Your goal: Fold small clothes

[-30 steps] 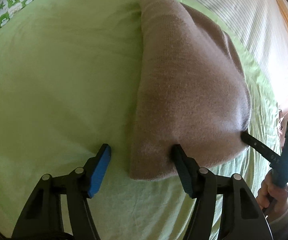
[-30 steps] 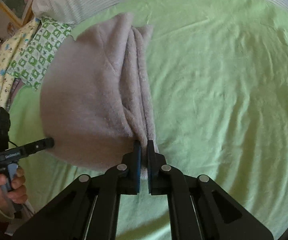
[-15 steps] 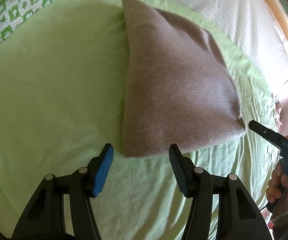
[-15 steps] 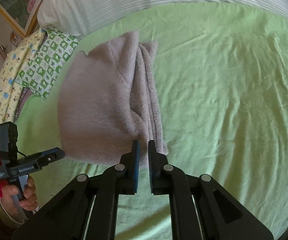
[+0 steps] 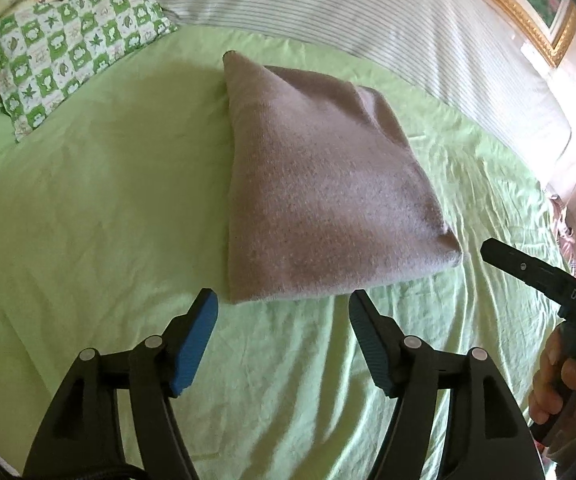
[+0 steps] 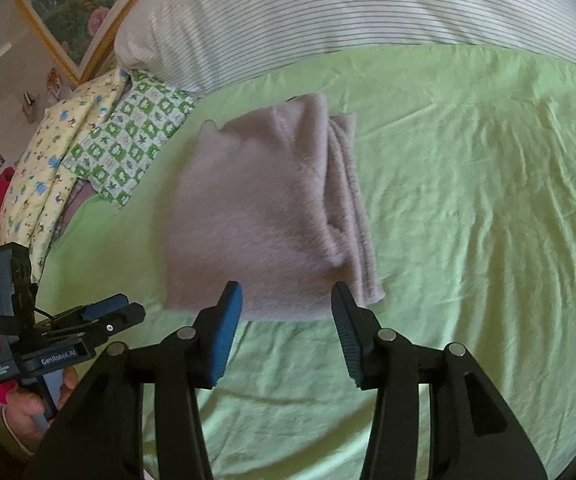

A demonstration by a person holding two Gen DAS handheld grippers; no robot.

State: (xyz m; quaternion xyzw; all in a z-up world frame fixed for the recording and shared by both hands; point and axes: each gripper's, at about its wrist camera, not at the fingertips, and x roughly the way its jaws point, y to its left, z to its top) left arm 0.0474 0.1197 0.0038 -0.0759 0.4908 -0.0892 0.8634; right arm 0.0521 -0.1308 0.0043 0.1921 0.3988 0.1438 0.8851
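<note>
One folded garment (image 5: 320, 208) on bed (image 5: 88, 208); left gripper (image 5: 284, 320) and right gripper (image 6: 286, 308) fingers spread, grasping nothing, near its edge

Bedroom: bed sheet (image 5: 88, 220), pillows (image 5: 72, 44).

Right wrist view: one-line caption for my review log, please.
Right tool open just short of the folded grey garment on the green sheet; left tool at lower left.
</note>
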